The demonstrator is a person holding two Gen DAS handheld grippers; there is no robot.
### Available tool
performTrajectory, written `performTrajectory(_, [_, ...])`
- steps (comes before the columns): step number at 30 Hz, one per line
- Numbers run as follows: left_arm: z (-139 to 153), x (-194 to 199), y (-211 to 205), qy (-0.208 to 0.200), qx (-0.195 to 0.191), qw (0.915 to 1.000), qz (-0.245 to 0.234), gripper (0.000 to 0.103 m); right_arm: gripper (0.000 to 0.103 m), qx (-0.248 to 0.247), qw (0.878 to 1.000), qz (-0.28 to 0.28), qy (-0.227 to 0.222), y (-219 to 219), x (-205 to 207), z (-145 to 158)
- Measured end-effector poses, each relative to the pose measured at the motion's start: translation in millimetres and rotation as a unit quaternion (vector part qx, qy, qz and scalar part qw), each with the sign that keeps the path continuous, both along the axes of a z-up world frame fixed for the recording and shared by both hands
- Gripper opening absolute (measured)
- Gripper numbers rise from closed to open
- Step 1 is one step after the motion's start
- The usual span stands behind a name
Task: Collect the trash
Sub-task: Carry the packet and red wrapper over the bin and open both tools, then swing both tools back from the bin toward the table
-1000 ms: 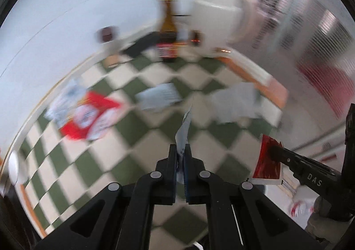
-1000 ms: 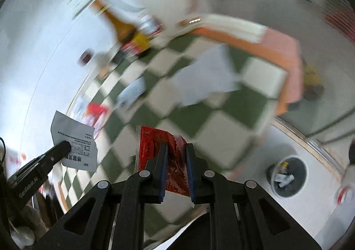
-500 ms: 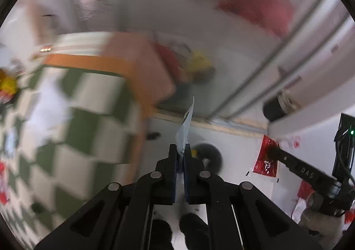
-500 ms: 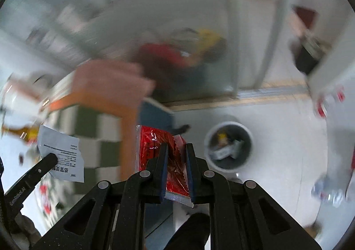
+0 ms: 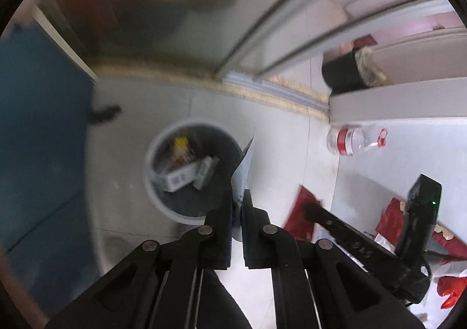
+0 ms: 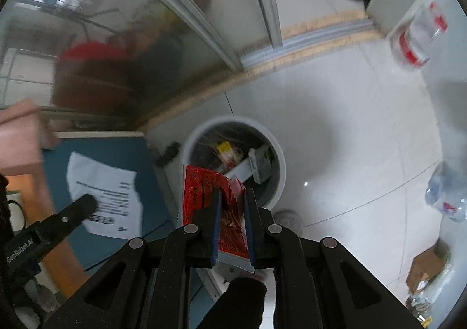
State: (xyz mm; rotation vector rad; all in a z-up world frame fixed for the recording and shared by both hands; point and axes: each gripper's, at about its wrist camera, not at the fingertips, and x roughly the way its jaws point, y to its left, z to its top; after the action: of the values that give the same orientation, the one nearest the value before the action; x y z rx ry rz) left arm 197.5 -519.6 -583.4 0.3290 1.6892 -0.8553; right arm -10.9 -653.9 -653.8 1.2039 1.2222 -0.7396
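Note:
My left gripper (image 5: 237, 197) is shut on a white printed paper slip (image 5: 243, 166), seen edge-on, held above the right rim of a round grey trash bin (image 5: 151, 153) on the floor. The bin holds several boxes and wrappers. My right gripper (image 6: 232, 197) is shut on a red foil wrapper (image 6: 204, 191), held above the near-left rim of the same bin (image 6: 278, 159). The right wrist view shows the left gripper (image 6: 84, 203) with the paper slip (image 6: 108, 185) at the left. The left wrist view shows the right gripper (image 5: 309, 207) with the red wrapper (image 5: 300, 209) at the right.
A blue table side (image 5: 35, 139) stands left of the bin. A glass sliding door and its track (image 6: 292, 39) run behind it. Clear plastic bottles (image 6: 414, 36) lie on the white floor at the right, and a black bin (image 5: 344, 74) stands beyond a white wall.
Both grippers have swung from the checkered tabletop to the floor and closed in over the bin, which is now larger and nearer. Each still holds its piece.

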Motion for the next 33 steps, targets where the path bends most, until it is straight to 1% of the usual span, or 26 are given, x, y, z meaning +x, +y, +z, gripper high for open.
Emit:
performTrajectory(1, [-20.0, -1.8, -2.3, 0.005, 0.007, 1.0000, -0.003, 0.003, 0.015, 0.011, 1.000, 0.007, 0.006, 1.8, 2.0, -43.8])
performTrajectory(2, [-40.2, -5.3, -5.4, 0.008, 0.014, 0.9998, -0.007, 0.003, 0.015, 0.011, 1.000, 0.007, 0.006, 1.8, 2.0, -43.8])
performTrajectory(3, [-57.4, -6.8, -7.0, 0.011, 0.021, 0.9997, -0.011, 0.003, 0.015, 0.015, 1.000, 0.011, 0.009, 2.6, 3.2, -66.5])
performTrajectory(4, [-82.9, -6.7, -8.4, 0.015, 0.031, 0.9993, -0.013, 0.003, 0.015, 0.021, 1.000, 0.016, 0.015, 7.7, 5.4, -103.5])
performTrajectory(5, [-93.7, -8.0, -9.3, 0.017, 0.035, 0.9991, -0.014, 0.003, 0.015, 0.025, 0.999, 0.017, 0.018, 9.2, 6.5, -121.4])
performTrajectory(6, [-113.1, -9.6, -9.5, 0.021, 0.044, 0.9987, -0.017, 0.003, 0.015, 0.025, 0.999, 0.017, 0.018, 9.2, 6.5, -121.4])
performTrajectory(7, [-123.2, -9.5, -8.6, 0.023, 0.049, 0.9984, -0.018, 0.003, 0.015, 0.030, 0.999, 0.021, 0.024, 12.8, 6.4, -146.9])
performTrajectory(8, [-135.0, -9.8, -7.8, 0.025, 0.054, 0.9980, -0.021, 0.003, 0.015, 0.030, 0.999, 0.021, 0.024, 12.8, 6.4, -146.9])
performTrajectory(10, [-144.9, -7.9, -5.7, 0.025, 0.061, 0.9974, -0.029, 0.003, 0.015, 0.030, 0.999, 0.026, 0.026, 20.5, 9.8, -171.1])
performTrajectory(13, [-155.9, -6.1, 0.7, 0.022, 0.071, 0.9967, -0.033, 0.008, 0.016, 0.036, 0.999, 0.032, 0.025, 25.1, 13.0, -182.4])
performTrajectory(14, [-155.4, -5.2, 4.1, 0.023, 0.072, 0.9969, -0.023, 0.008, 0.017, 0.036, 0.999, 0.032, 0.025, 25.1, 13.0, -182.4])
performTrajectory(16, [-154.4, -3.1, 7.4, 0.020, 0.074, 0.9970, -0.015, 0.011, 0.024, 0.042, 0.998, 0.030, 0.033, 26.7, 12.4, -187.5])
performTrajectory(18, [-150.4, -1.9, 9.0, -0.004, 0.084, 0.9963, -0.020, 0.027, 0.059, 0.035, 0.998, 0.028, 0.035, 27.4, 11.0, -181.6])
performTrajectory(20, [-135.9, -1.7, 11.7, -0.043, 0.086, 0.9950, -0.024, 0.053, 0.070, 0.028, 0.998, 0.031, 0.037, 28.3, 10.5, -175.5])
performTrajectory(21, [-131.3, -0.8, 13.3, -0.058, 0.085, 0.9943, -0.028, 0.060, 0.079, 0.014, 0.998, 0.040, 0.044, 28.7, 11.2, -164.8])
performTrajectory(22, [-124.9, -1.1, 13.5, -0.073, 0.087, 0.9930, -0.034, 0.073, 0.084, 0.014, 0.998, 0.040, 0.044, 28.7, 11.2, -164.8])
performTrajectory(23, [-120.1, -1.0, 14.8, -0.090, 0.090, 0.9911, -0.038, 0.089, 0.095, 0.006, 0.998, 0.047, 0.048, 29.7, 11.6, -157.3])
performTrajectory(24, [-109.0, -2.1, 15.7, -0.114, 0.095, 0.9879, -0.045, 0.096, 0.102, -0.008, 0.997, 0.059, 0.057, 31.5, 12.0, -142.8])
performTrajectory(25, [-102.3, -2.3, 17.3, -0.127, 0.096, 0.9860, -0.049, 0.101, 0.103, -0.008, 0.997, 0.059, 0.057, 31.5, 12.0, -142.8])
performTrajectory(26, [-96.3, -2.7, 18.8, -0.137, 0.098, 0.9843, -0.051, 0.101, 0.103, -0.024, 0.994, 0.076, 0.069, 35.7, 12.8, -124.3])
performTrajectory(27, [-88.5, -3.6, 21.2, -0.151, 0.101, 0.9819, -0.052, 0.101, 0.103, -0.024, 0.994, 0.076, 0.069, 35.7, 12.8, -124.3])
performTrajectory(29, [-65.8, -8.4, 25.6, -0.182, 0.104, 0.9760, -0.058, 0.102, 0.103, -0.037, 0.993, 0.087, 0.077, 40.0, 12.3, -106.0])
performTrajectory(30, [-60.0, -8.7, 28.3, -0.190, 0.104, 0.9744, -0.060, 0.102, 0.103, -0.043, 0.992, 0.092, 0.080, 42.5, 11.5, -95.0])
performTrajectory(31, [-48.2, -11.3, 31.4, -0.199, 0.102, 0.9729, -0.059, 0.102, 0.103, -0.052, 0.991, 0.096, 0.083, 47.4, 9.8, -74.7])
performTrajectory(32, [-39.3, -13.6, 33.7, -0.204, 0.100, 0.9720, -0.058, 0.102, 0.103, -0.052, 0.991, 0.096, 0.083, 47.4, 9.8, -74.7])
performTrajectory(33, [-24.1, -17.3, 37.6, -0.210, 0.097, 0.9712, -0.058, 0.102, 0.103, -0.056, 0.990, 0.098, 0.084, 50.2, 8.4, -62.1])
